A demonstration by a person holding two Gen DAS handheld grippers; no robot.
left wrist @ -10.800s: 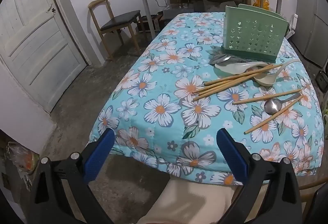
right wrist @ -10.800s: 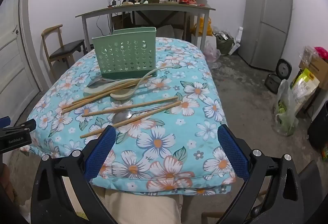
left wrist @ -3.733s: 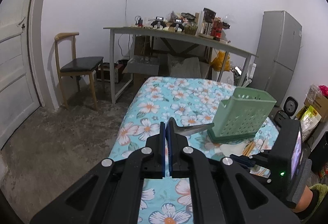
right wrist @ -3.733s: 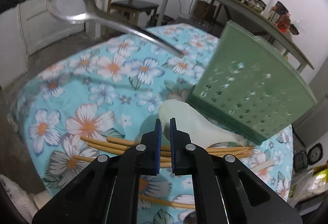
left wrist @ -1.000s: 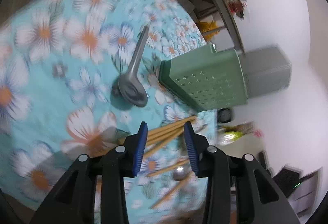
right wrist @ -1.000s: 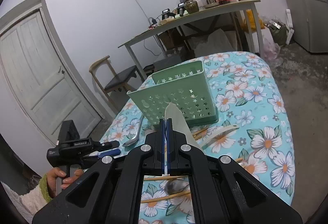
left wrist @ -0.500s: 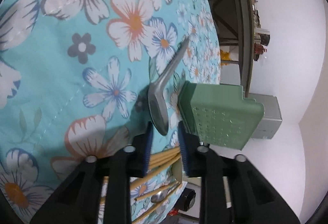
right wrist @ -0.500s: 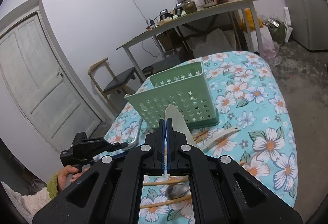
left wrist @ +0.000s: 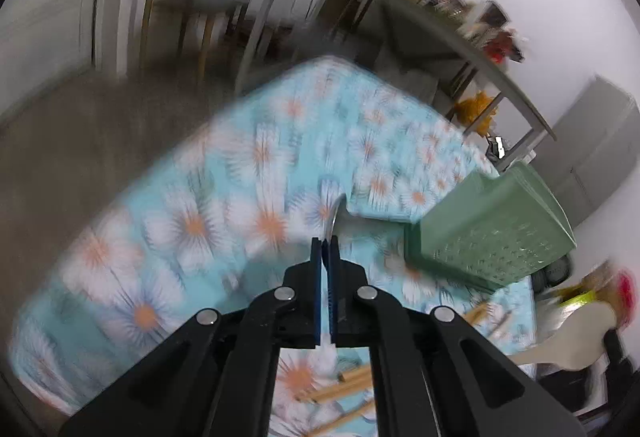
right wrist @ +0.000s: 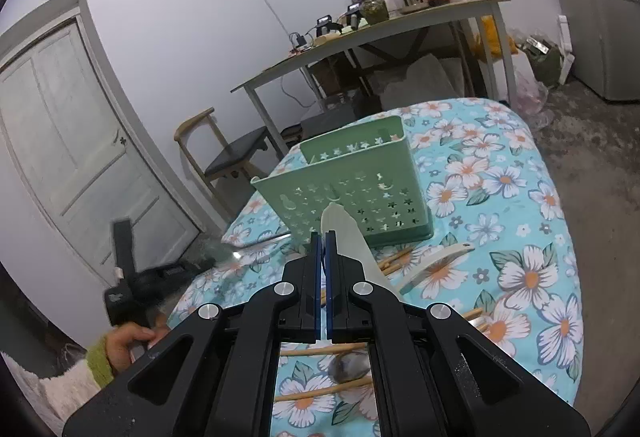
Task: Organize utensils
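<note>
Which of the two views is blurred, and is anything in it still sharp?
Left wrist view: strong motion blur over the floral cloth and the room; only the left gripper stays sharp. Right wrist view: sharp throughout, with the green basket clear; edges bend from the fisheye lens.

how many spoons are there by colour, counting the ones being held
white spoons: 2, the held white spoon in the right gripper and the loose white spoon on the cloth
metal spoons: 2, the held metal spoon in the left gripper and the loose metal spoon
total: 4
</note>
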